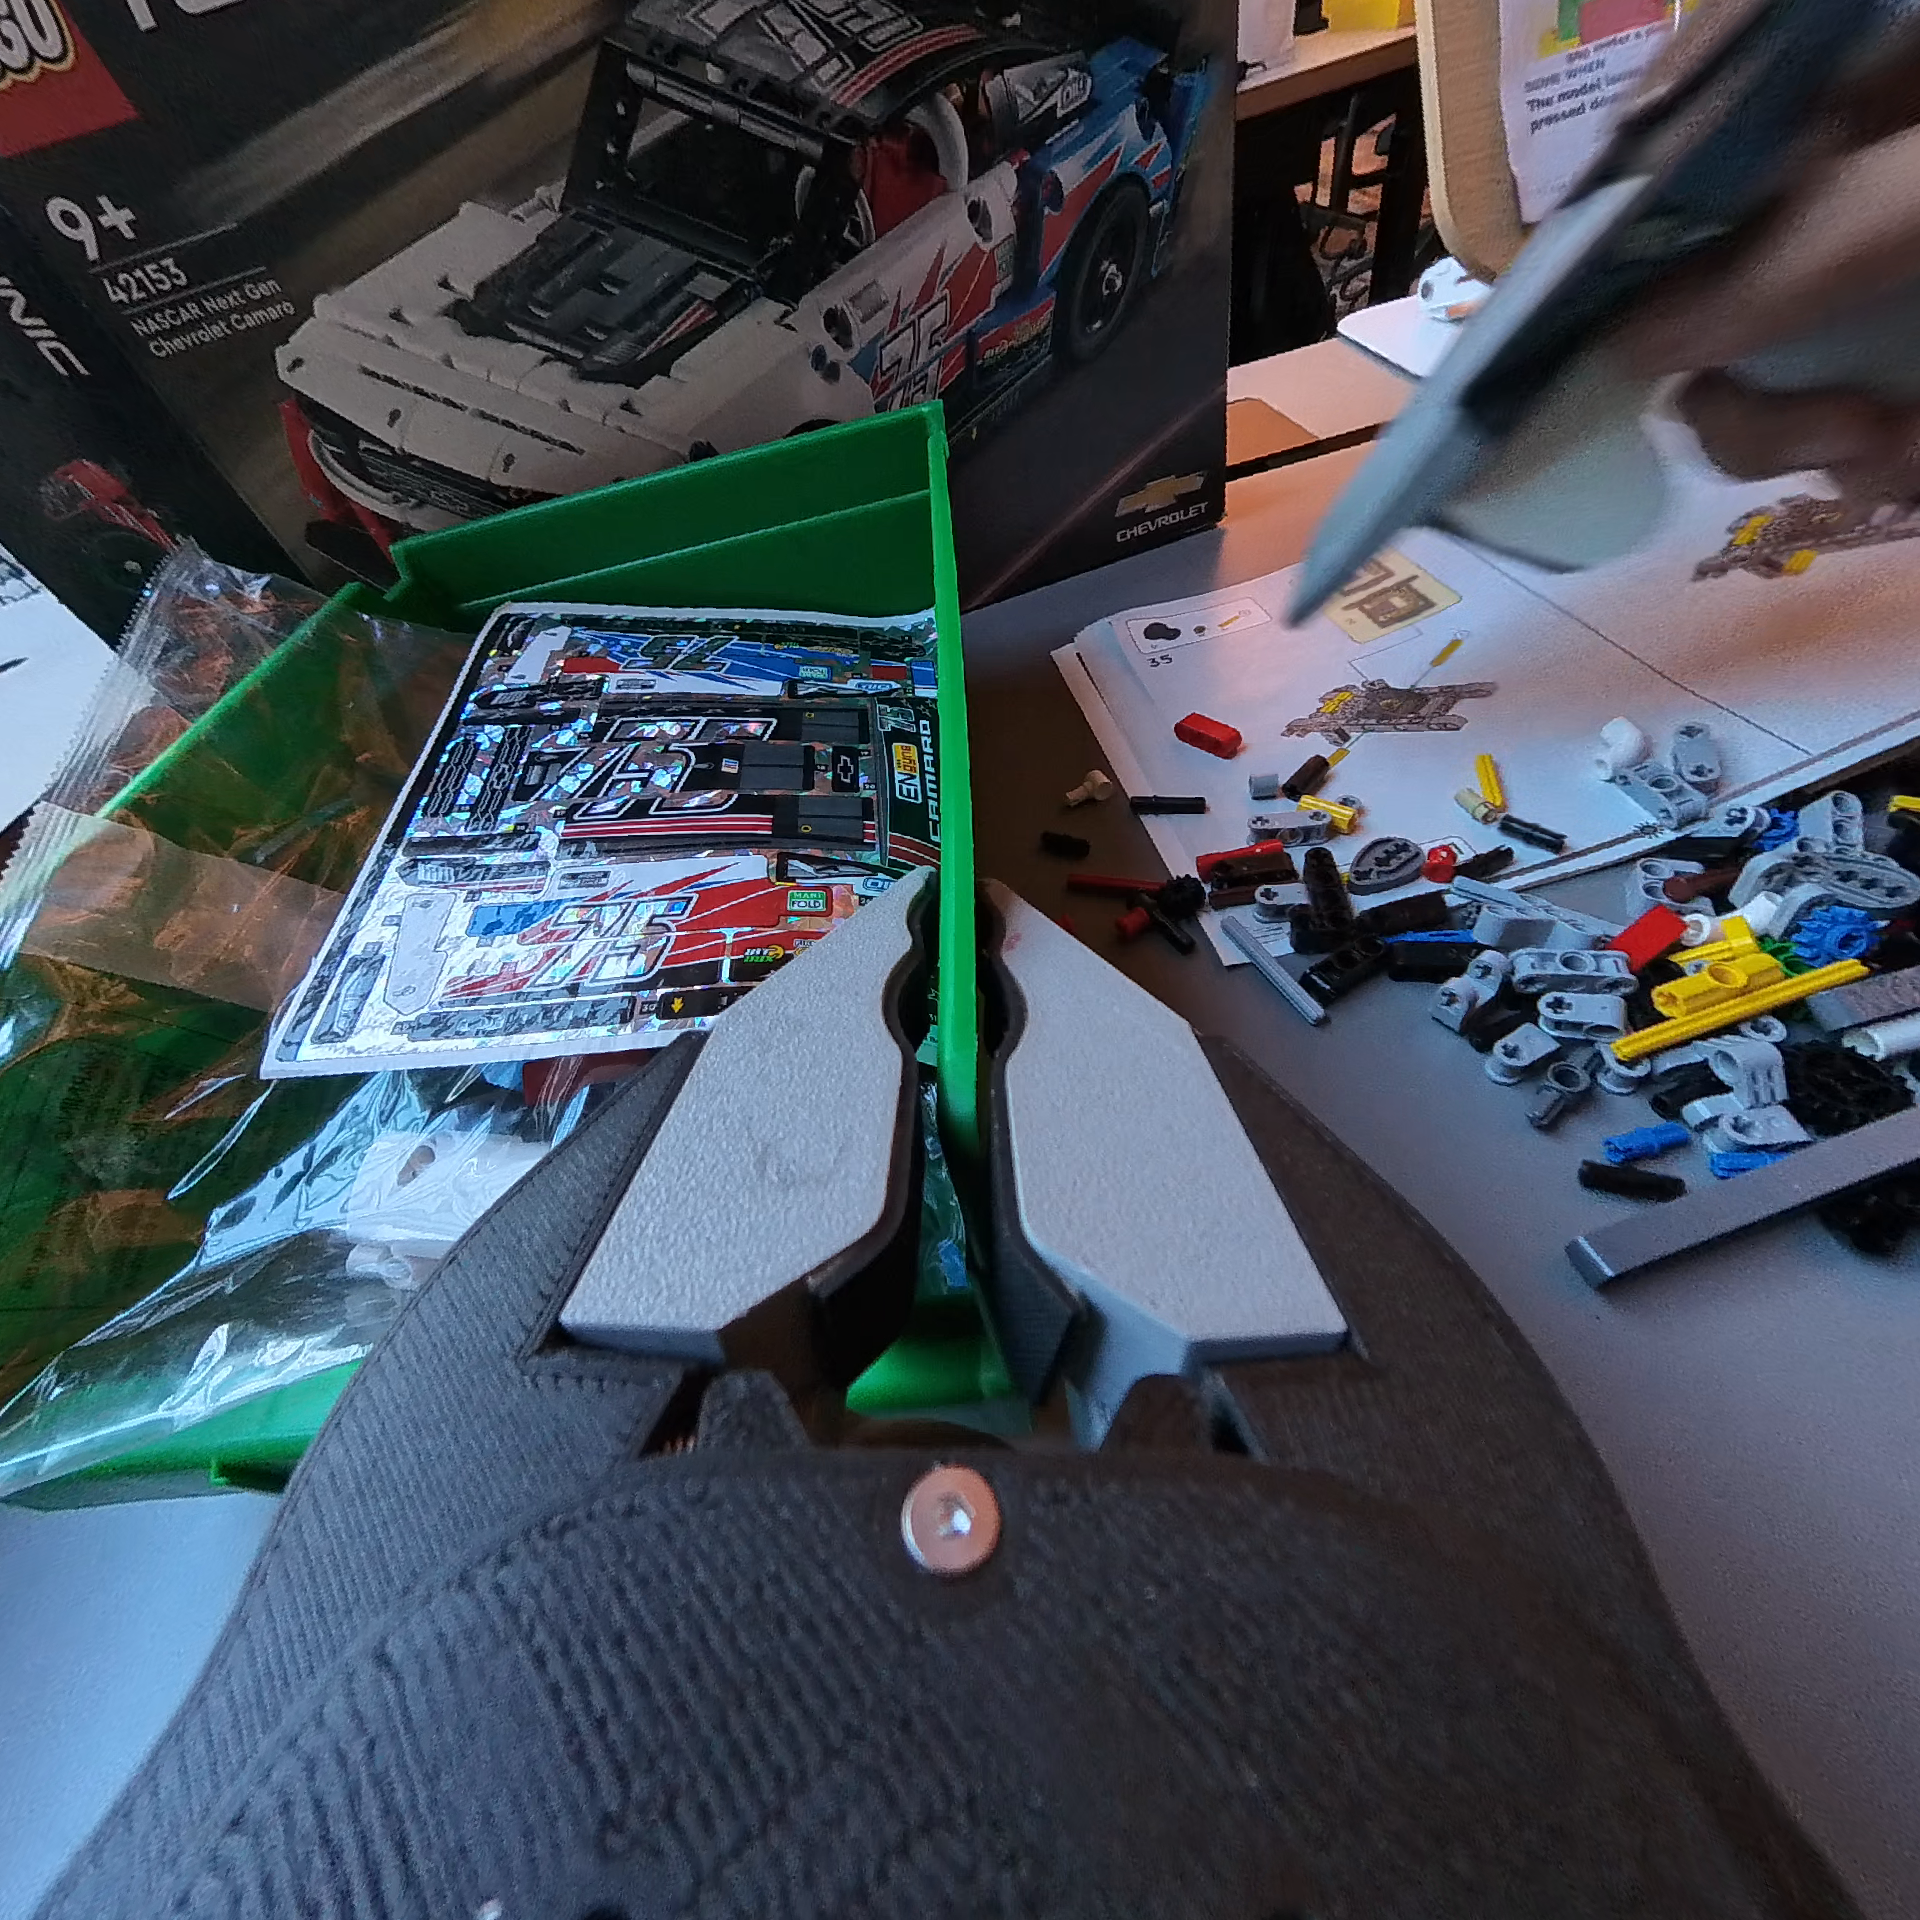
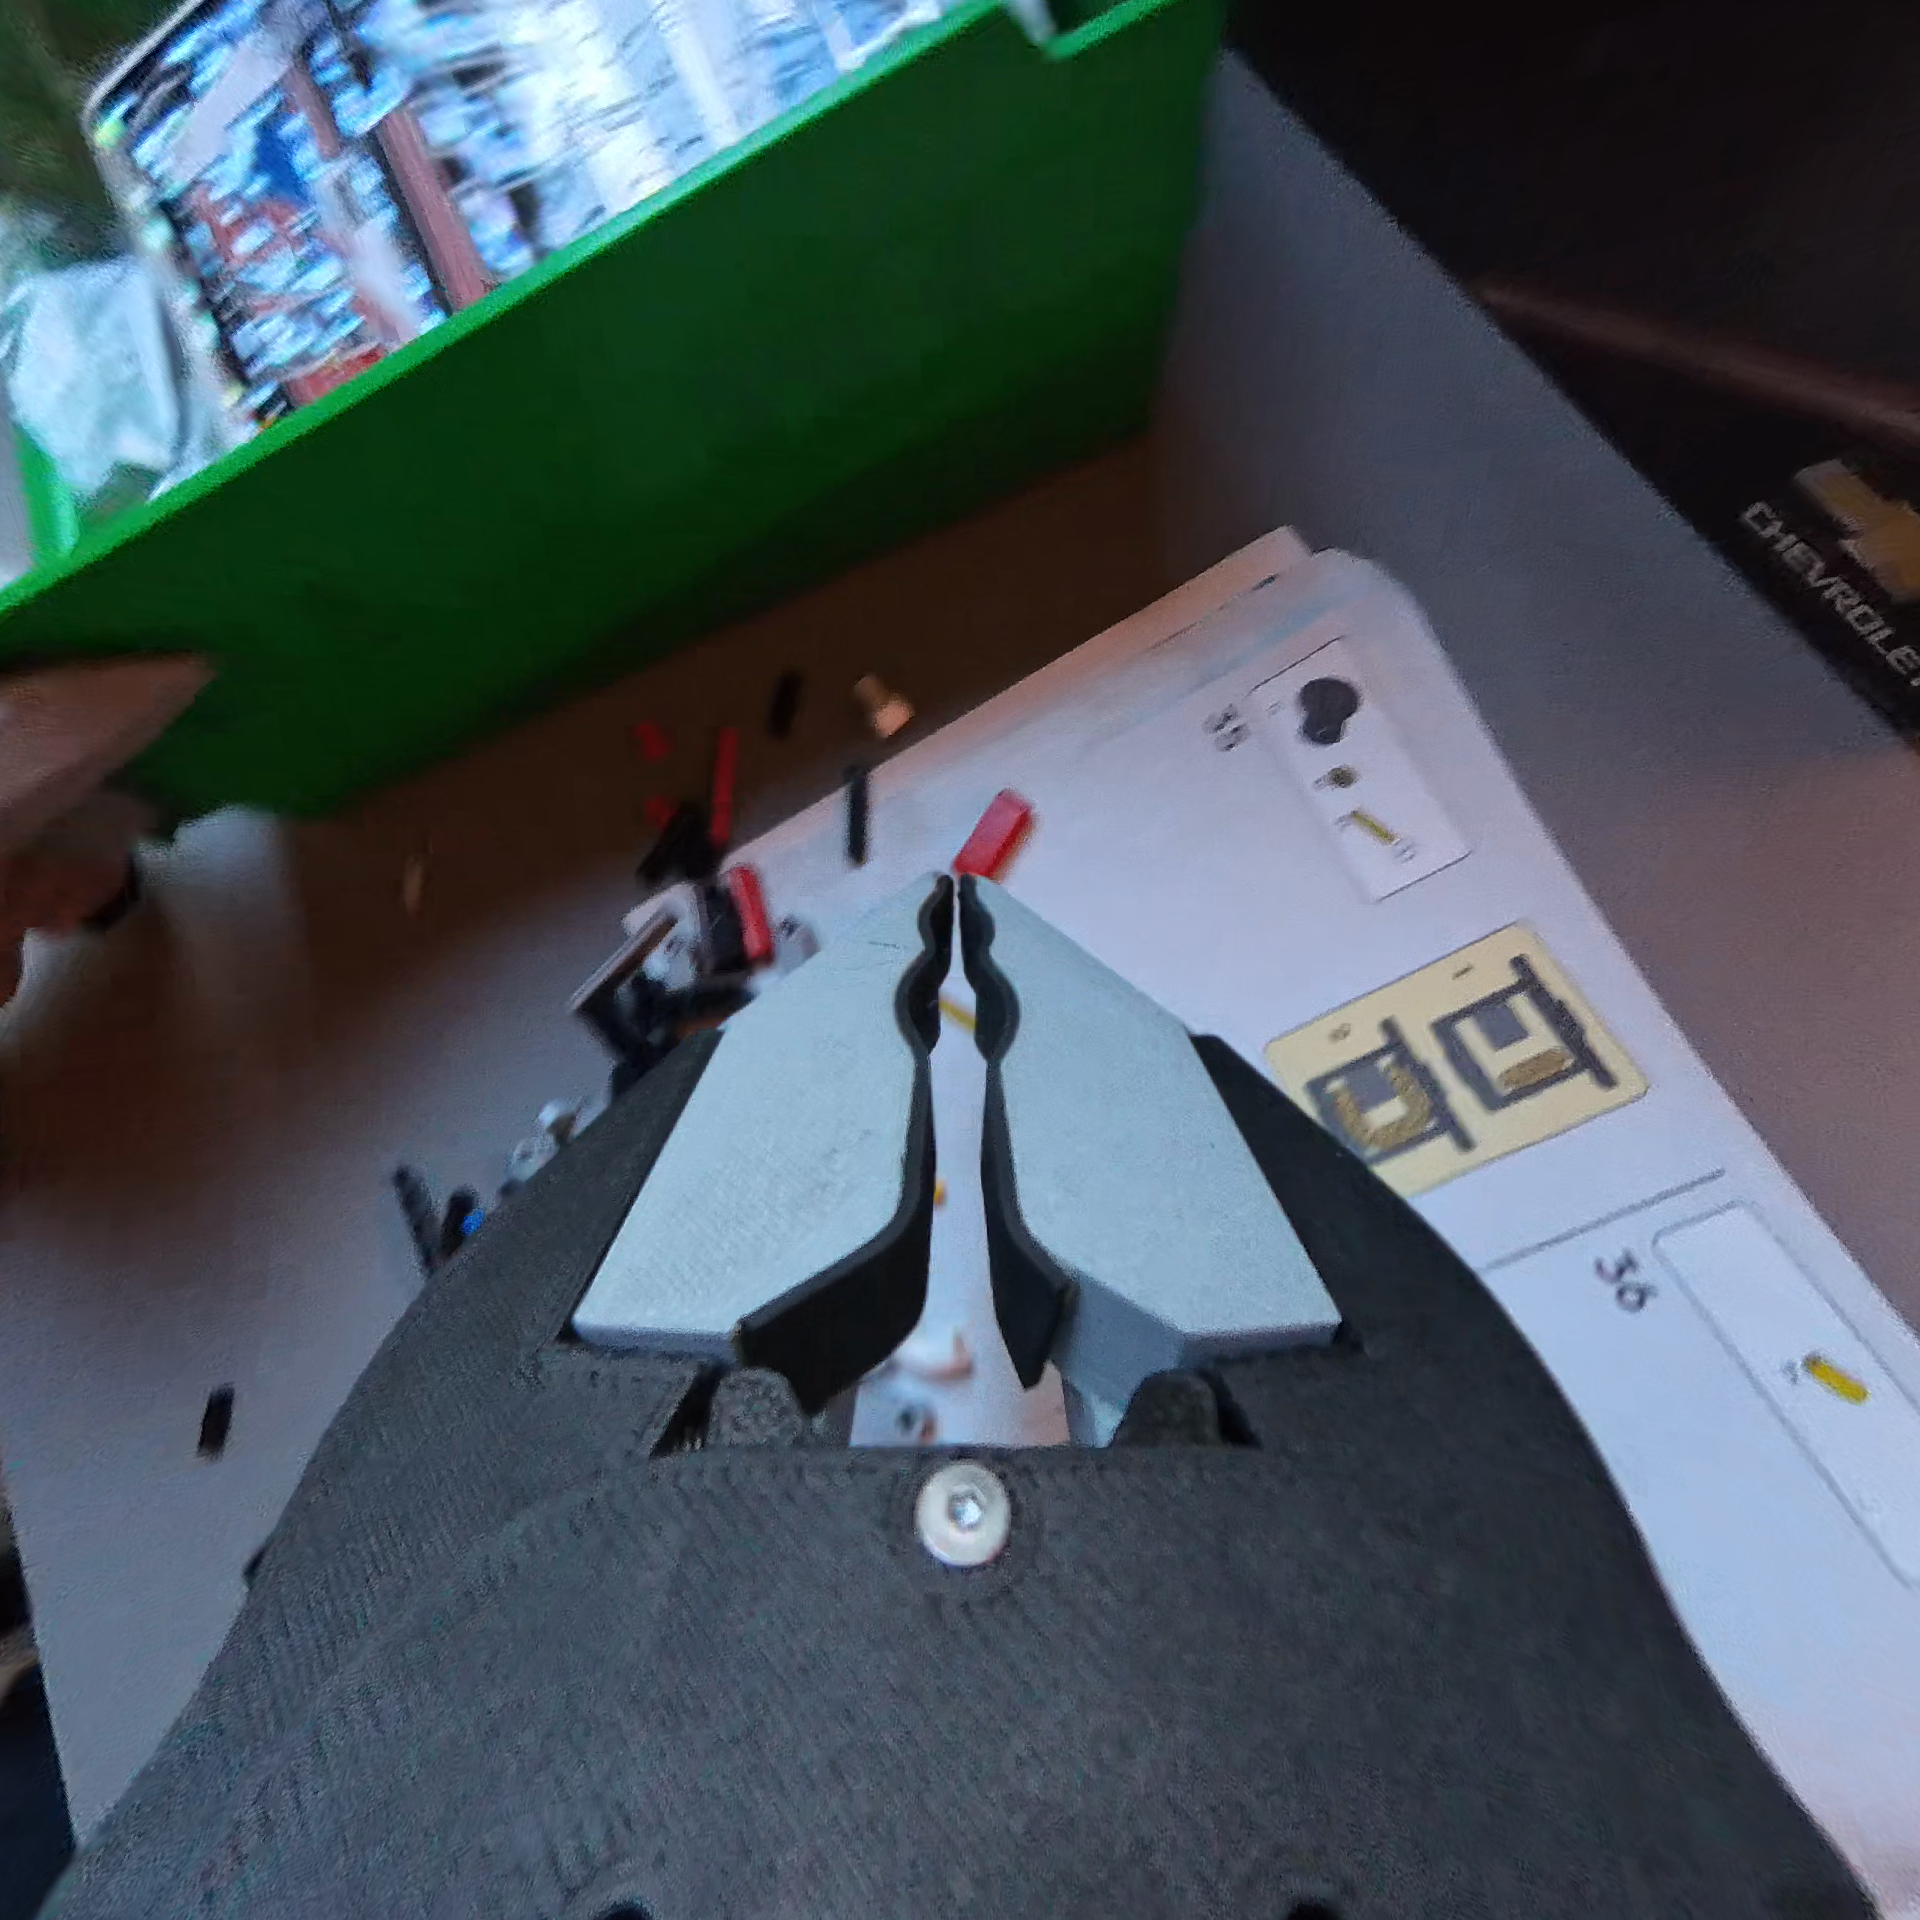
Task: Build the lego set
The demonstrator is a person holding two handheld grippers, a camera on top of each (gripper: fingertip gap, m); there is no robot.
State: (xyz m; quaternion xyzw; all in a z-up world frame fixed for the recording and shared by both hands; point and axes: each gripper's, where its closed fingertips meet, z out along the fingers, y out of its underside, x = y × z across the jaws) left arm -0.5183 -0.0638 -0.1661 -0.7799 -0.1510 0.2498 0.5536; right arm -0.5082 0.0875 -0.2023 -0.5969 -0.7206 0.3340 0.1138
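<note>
Pinching the green tray's side wall at frame centre, the left gripper presses both pads on it; a sticker sheet lies inside. Fingertips pressed together and seemingly bare, the right gripper hangs above an instruction booklet, near a blurred red brick.

left wrist view: sits low behind the left gripper, looking forward along its fingers, very close to the green bin wall and facing the big printed box at the back.
right wrist view: rides behind the right gripper, tilted down over the instruction booklet, higher above the table, blurred.
shared: both views take in the green bin, booklet, red brick and scattered small parts.
</note>
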